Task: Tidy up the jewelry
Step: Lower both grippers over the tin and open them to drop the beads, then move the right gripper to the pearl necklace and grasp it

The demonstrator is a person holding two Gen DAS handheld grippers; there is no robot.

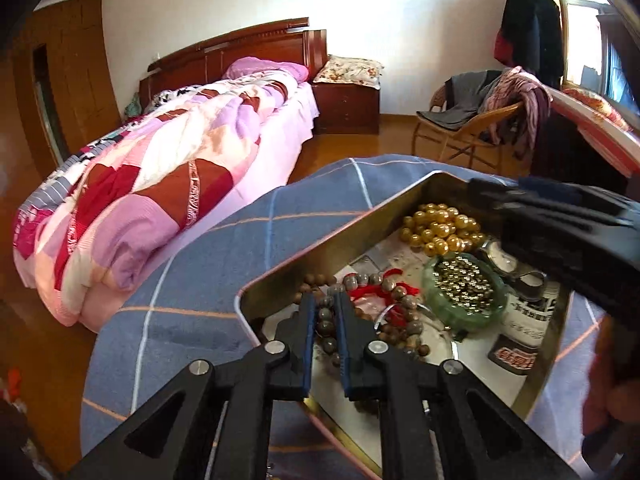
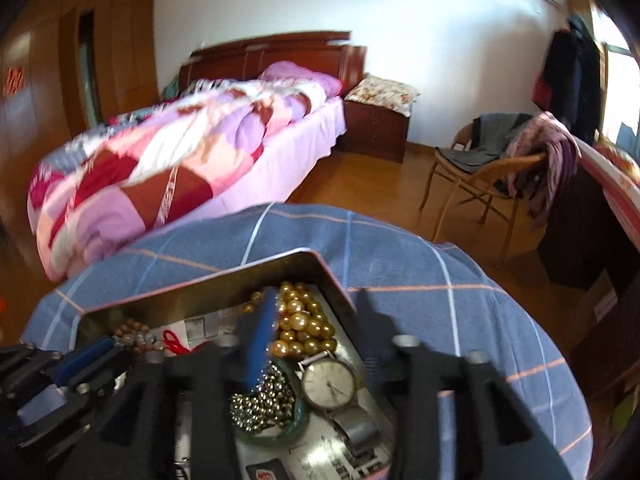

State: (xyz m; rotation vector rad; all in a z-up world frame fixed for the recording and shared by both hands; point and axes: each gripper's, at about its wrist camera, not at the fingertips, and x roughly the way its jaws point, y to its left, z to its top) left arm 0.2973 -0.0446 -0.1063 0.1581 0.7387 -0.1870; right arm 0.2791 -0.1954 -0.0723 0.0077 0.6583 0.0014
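- A bedroom: a blue checked cloth [image 1: 192, 264] covers the table, with a quilted bed [image 1: 160, 184] beyond.
- An open metal tin [image 1: 320, 248] lies on the cloth.
- The left gripper [image 1: 325, 312] is inside the tin, its jaws nearly together around a brown bead bracelet [image 1: 326, 322].
- The right gripper [image 2: 316, 320] has its jaws wide apart over gold pearls [image 2: 300, 320], with a wristwatch [image 2: 329, 383] just below.

Blurred by motion: right gripper [image 2: 316, 312]. Partly hidden behind it: watch [image 1: 500, 258] near tin [image 1: 296, 256] far corner. Unreadable: paper [image 1: 520, 328] print.
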